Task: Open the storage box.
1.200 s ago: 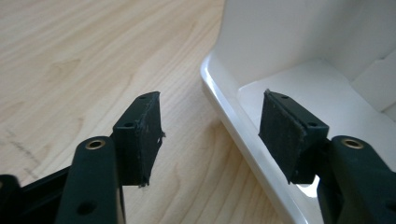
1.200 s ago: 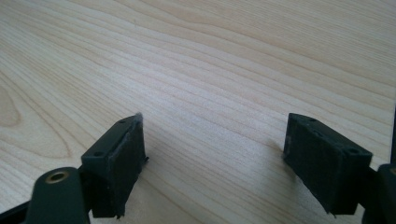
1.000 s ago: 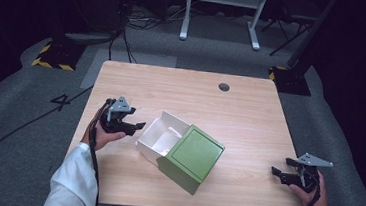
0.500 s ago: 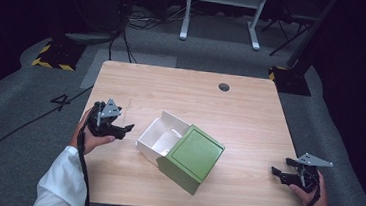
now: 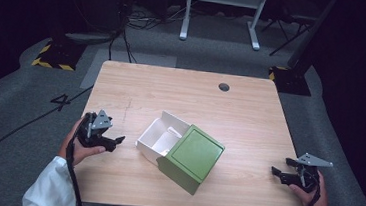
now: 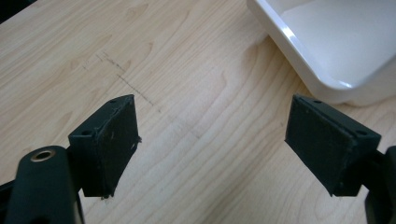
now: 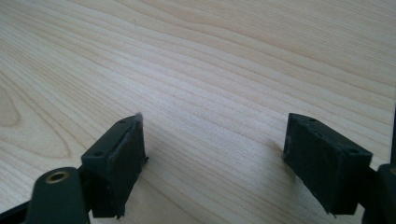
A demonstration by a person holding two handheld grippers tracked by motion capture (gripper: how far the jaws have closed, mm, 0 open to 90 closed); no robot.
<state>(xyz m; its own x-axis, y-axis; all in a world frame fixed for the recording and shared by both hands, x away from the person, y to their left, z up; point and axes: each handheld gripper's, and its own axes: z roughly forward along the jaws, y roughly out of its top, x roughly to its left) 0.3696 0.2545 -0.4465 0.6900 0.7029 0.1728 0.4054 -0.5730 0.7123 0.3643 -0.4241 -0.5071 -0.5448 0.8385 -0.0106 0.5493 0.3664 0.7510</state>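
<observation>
**Left tool open beside a half-uncovered box**

At the middle of the wooden bench (image 5: 250,114) sat a white tray (image 5: 160,136), partly slid out of a green sleeve (image 5: 192,156). Together they formed one box whose long axis ran from about 10 o'clock to 4 o'clock, tray end at 10 o'clock. The tray was glossy, shallow, with rounded corners; something small and white lay inside, too small to identify.

The left tool (image 5: 115,142) hovered near the bench's 8 o'clock edge, jaws having just been opening, now wide apart with only bare wood between them. The tray lay at its 3 o'clock, near but apart. The right tool (image 5: 276,174) rested at 4 o'clock, jaws spread, empty, well apart from the sleeve. The left hand was nearer.
</observation>
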